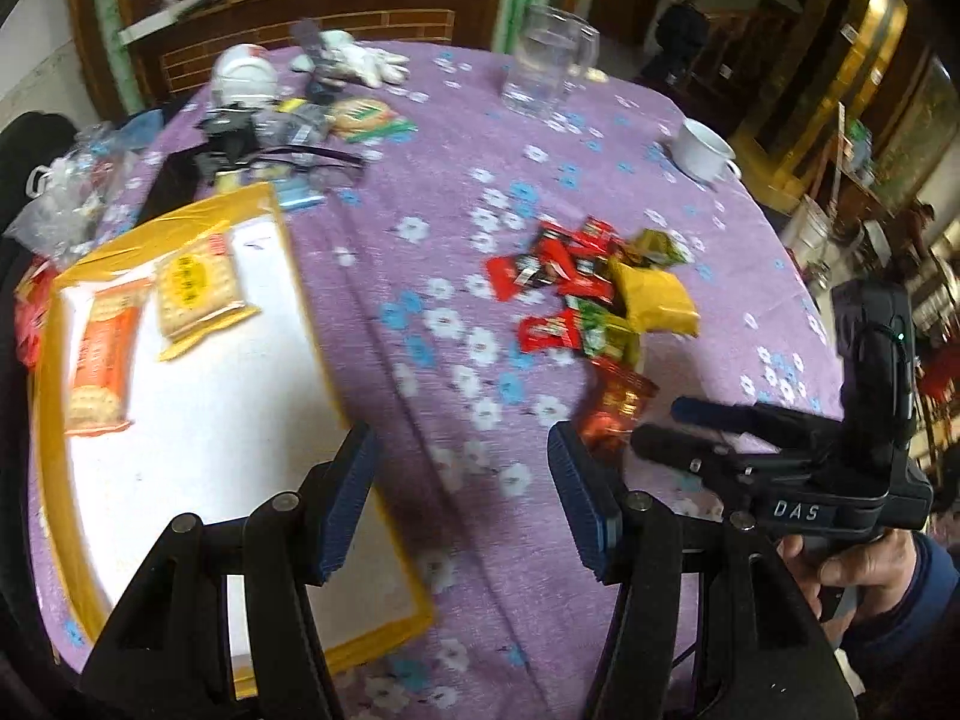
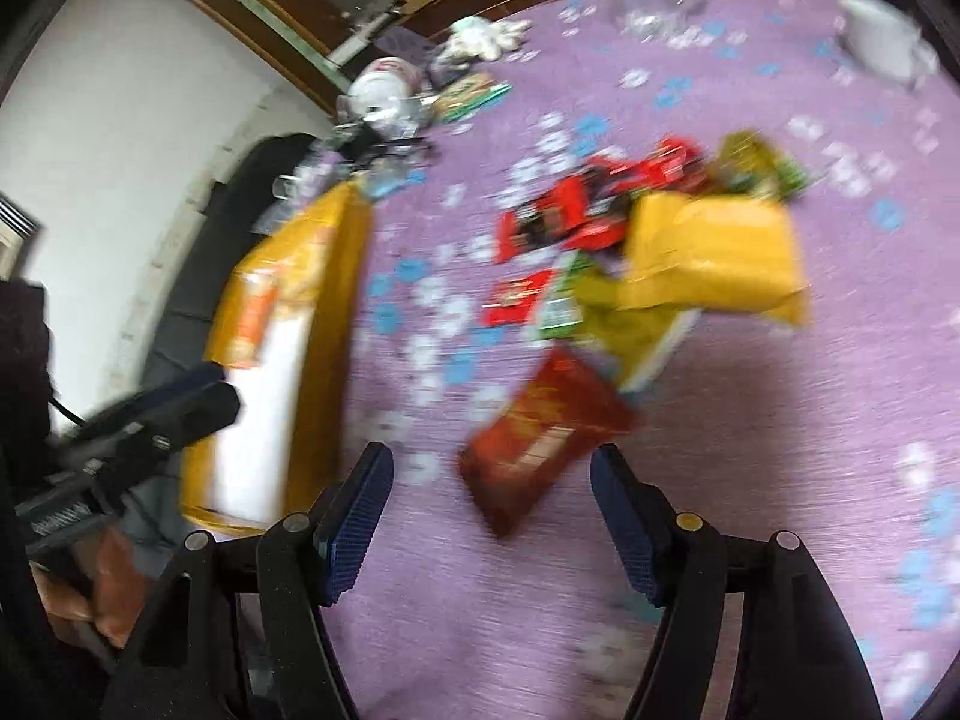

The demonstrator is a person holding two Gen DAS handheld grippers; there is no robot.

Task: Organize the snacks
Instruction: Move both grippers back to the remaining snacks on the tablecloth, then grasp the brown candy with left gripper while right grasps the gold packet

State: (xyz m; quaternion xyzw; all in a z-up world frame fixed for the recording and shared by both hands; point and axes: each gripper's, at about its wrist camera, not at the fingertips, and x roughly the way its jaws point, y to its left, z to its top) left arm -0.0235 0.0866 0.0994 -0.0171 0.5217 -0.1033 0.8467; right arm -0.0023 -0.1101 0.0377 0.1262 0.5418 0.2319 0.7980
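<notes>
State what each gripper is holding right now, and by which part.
Nothing is held. The left gripper and the right gripper are both open and empty; the red-brown packet lies on the tablecloth ahead of the right one.

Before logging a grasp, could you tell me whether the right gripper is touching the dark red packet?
Apart. The right wrist view shows the right gripper open, purple cloth visible between each pad and the dark red packet.

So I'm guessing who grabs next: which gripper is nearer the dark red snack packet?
Right. The right gripper nearly straddles the dark red snack packet; the left gripper hangs beside the tray.
</notes>
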